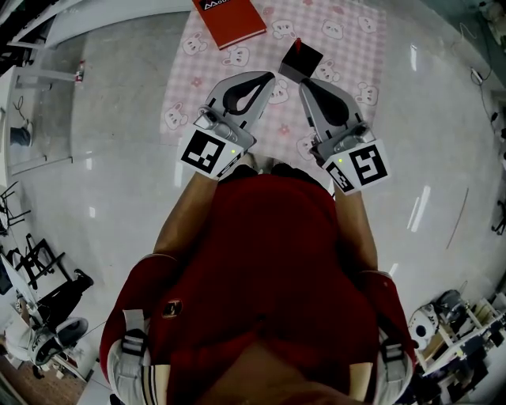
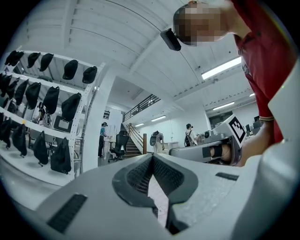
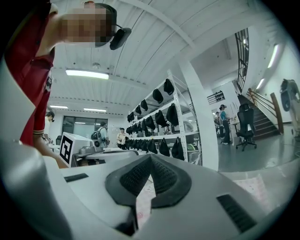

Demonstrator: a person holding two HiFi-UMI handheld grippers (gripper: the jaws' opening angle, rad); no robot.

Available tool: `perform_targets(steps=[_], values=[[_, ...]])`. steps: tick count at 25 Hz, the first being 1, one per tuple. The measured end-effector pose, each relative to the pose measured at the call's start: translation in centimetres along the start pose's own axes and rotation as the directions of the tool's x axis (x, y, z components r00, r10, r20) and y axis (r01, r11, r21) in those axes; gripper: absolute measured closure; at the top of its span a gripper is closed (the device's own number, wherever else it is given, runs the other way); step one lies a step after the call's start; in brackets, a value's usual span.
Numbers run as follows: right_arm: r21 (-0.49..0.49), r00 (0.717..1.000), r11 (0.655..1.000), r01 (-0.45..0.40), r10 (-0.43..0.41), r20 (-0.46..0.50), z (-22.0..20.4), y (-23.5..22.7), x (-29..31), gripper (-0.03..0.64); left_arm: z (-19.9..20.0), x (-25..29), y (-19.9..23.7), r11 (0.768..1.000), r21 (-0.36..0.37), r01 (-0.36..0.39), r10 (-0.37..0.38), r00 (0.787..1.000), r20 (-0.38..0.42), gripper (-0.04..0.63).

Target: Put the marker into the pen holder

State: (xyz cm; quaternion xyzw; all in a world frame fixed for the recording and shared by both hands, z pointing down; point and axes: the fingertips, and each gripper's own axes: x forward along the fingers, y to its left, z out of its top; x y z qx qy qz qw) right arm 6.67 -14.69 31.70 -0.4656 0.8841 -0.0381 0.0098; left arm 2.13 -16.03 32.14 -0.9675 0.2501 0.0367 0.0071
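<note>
In the head view a black square pen holder (image 1: 301,58) stands on a pink checkered mat (image 1: 348,39). A small red tip (image 1: 298,41) shows at its far edge; I cannot tell if it is the marker. My left gripper (image 1: 267,79) and right gripper (image 1: 304,83) are held side by side close to my chest, tips toward the mat, just short of the holder. Both are shut with nothing between the jaws. The left gripper view shows its jaws (image 2: 152,158) meeting, tilted up toward the ceiling. The right gripper (image 3: 150,158) looks the same in its own view.
A red book (image 1: 229,20) lies at the mat's far left corner. The glossy white floor (image 1: 103,182) surrounds the mat. White shelves with black bags (image 2: 42,117) and distant people fill both gripper views. A staircase (image 3: 262,117) is at the right.
</note>
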Motion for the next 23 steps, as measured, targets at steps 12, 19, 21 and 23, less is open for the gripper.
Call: perform_targets(steps=[12, 19, 21, 23], values=[[-0.001, 1.000, 1.000, 0.021, -0.021, -0.005, -0.4, 0.3, -1.3, 0.618, 0.4, 0.0, -0.9, 1.000, 0.005, 0.019, -0.019, 1.000, 0.014, 0.589], [0.011, 1.000, 0.999, 0.031, -0.030, -0.003, -0.8, -0.4, -1.7, 0.618, 0.0, 0.6, -1.2, 1.000, 0.004, 0.028, -0.028, 1.000, 0.009, 0.589], [0.012, 0.999, 0.999, 0.032, -0.031, -0.003, -1.0, -0.8, -1.6, 0.618, -0.2, 0.9, -1.1, 1.000, 0.003, 0.027, -0.027, 1.000, 0.007, 0.589], [0.014, 0.999, 0.999, 0.033, -0.033, -0.004, -1.1, -1.1, -1.6, 0.618, -0.4, 1.2, -0.9, 1.000, 0.003, 0.027, -0.027, 1.000, 0.006, 0.589]])
